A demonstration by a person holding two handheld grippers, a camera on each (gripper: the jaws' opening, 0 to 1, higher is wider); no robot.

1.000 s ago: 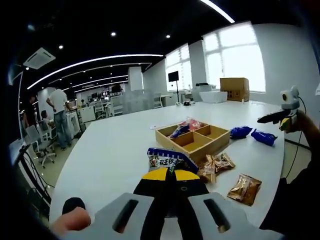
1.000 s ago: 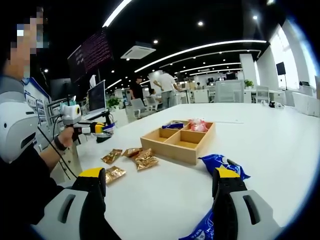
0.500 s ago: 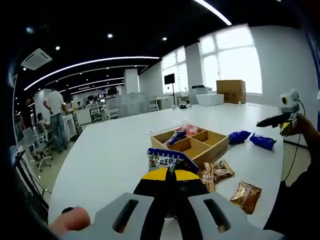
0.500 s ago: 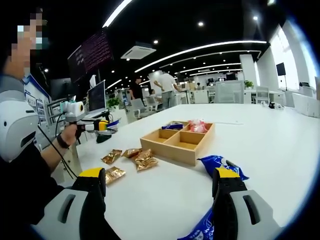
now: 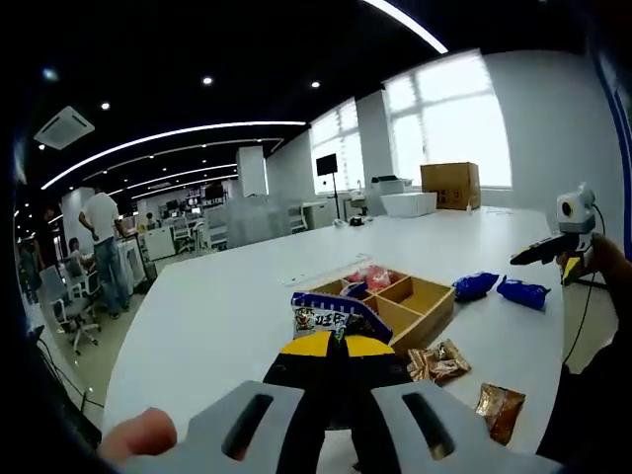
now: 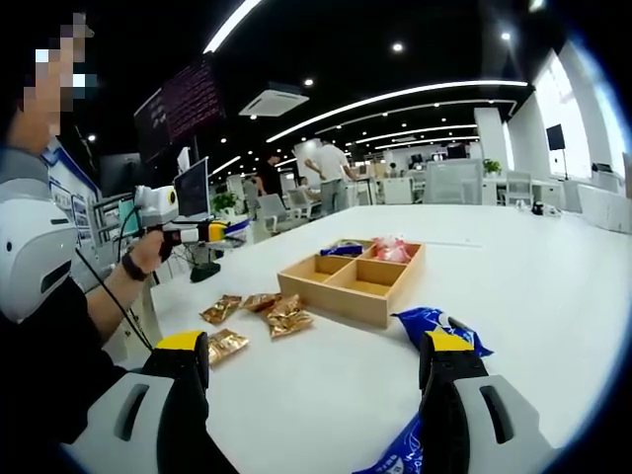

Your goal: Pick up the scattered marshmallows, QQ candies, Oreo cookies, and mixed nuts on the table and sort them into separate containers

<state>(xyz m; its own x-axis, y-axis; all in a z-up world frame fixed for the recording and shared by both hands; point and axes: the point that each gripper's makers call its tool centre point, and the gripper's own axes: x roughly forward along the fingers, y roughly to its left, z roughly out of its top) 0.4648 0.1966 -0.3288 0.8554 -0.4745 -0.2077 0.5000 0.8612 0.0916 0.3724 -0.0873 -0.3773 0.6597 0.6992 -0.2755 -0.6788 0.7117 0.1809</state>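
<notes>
Left gripper point(image 5: 334, 348) clamping snack packet point(image 5: 330, 318), right gripper point(image 6: 316, 367) wide, wooden tray point(image 6: 353, 274) ahead

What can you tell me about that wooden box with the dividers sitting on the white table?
The wooden tray is a shallow, light-coloured rectangular box split by a cross divider into four open compartments. It sits flat on the white table. The two far compartments already hold packets: a blue one and a pinkish-red one. The two near compartments look empty. Golden-brown packets lie on the table near its left corner, apparently not touching it, and a blue packet lies to its right.
</notes>
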